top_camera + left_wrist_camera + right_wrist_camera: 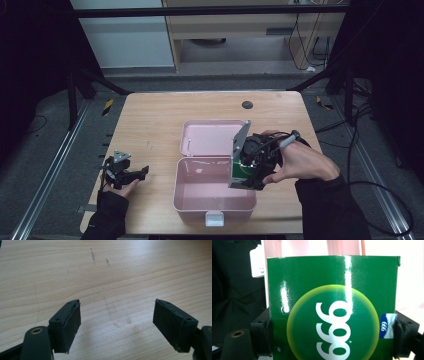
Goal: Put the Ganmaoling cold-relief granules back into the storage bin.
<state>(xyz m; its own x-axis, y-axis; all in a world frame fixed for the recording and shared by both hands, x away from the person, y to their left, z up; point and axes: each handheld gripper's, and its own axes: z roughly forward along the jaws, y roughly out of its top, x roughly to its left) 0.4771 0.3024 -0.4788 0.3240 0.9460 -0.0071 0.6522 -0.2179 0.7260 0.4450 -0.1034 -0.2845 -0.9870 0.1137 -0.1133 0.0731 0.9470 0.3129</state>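
Observation:
A pink plastic box [212,200] stands open near the table's front edge, its lid [210,137] laid back flat behind it. My right gripper [248,172] is shut on a green carton [241,171] and holds it over the box's right wall. In the right gripper view the green carton [332,302] has a yellow-green disc with white "999" on it, and both jaws press its sides. My left gripper [142,171] rests low at the table's left, jaws wide apart. Bare wood lies between the spread jaws of the left gripper [117,325].
The wooden table [150,125] has a dark round grommet [247,104] near its far edge. A white latch [214,218] sits on the box's front wall. Black cables trail from the right hand to the floor at right. Metal frame rails run along both sides of the table.

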